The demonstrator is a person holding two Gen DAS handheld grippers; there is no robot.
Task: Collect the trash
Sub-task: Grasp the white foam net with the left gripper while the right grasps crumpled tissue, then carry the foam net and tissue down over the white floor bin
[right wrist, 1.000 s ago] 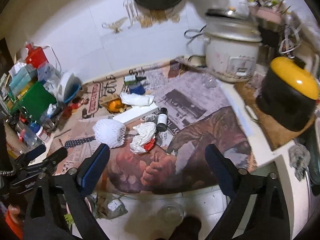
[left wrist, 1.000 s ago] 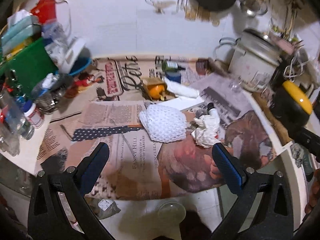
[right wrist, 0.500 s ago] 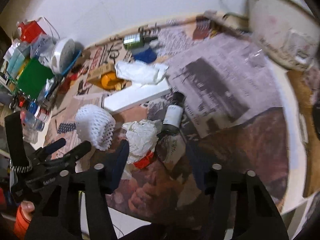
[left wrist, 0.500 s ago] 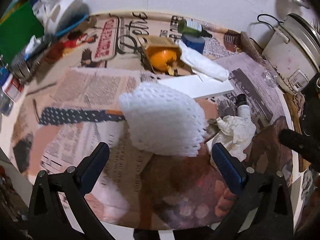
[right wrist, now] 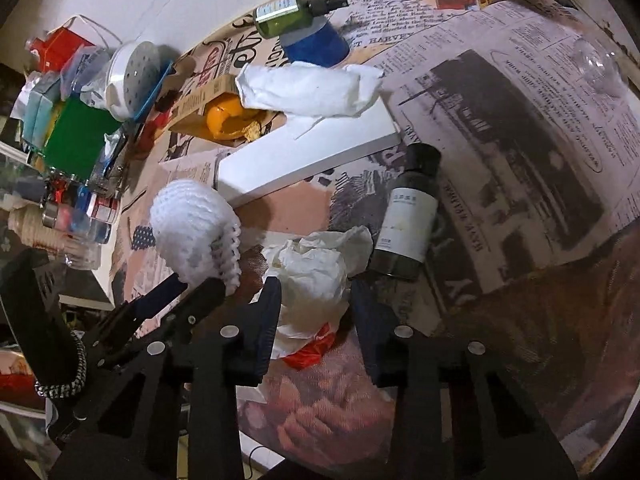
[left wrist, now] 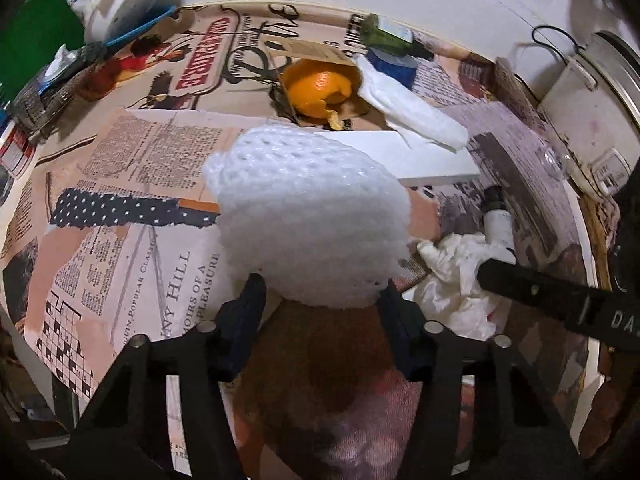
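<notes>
A white foam net (left wrist: 308, 220) lies on the newspaper-covered counter (left wrist: 132, 240). My left gripper (left wrist: 322, 312) is closing, its pads against the net's near end; the right wrist view shows that pinch too (right wrist: 184, 290). A crumpled white paper wad (right wrist: 312, 272) with a red scrap lies just right of the net. The right gripper (right wrist: 316, 308) is closing as well, one pad on each side of the wad. One of its fingers (left wrist: 540, 292) crosses the left wrist view over the wad (left wrist: 452, 276).
Behind lie a flat white box (right wrist: 304, 156), a folded white tissue (right wrist: 308, 88), orange peel in a carton (right wrist: 224, 118), a dark bottle (right wrist: 408, 220), a green bottle (right wrist: 288, 16) and a blue tub (right wrist: 316, 44). Clutter crowds the left edge (right wrist: 80, 136). A rice cooker (left wrist: 592, 120) stands right.
Both grippers have come down close to the counter. The left jaws narrowed from wide apart onto the foam net; the right jaws narrowed around the paper wad.
</notes>
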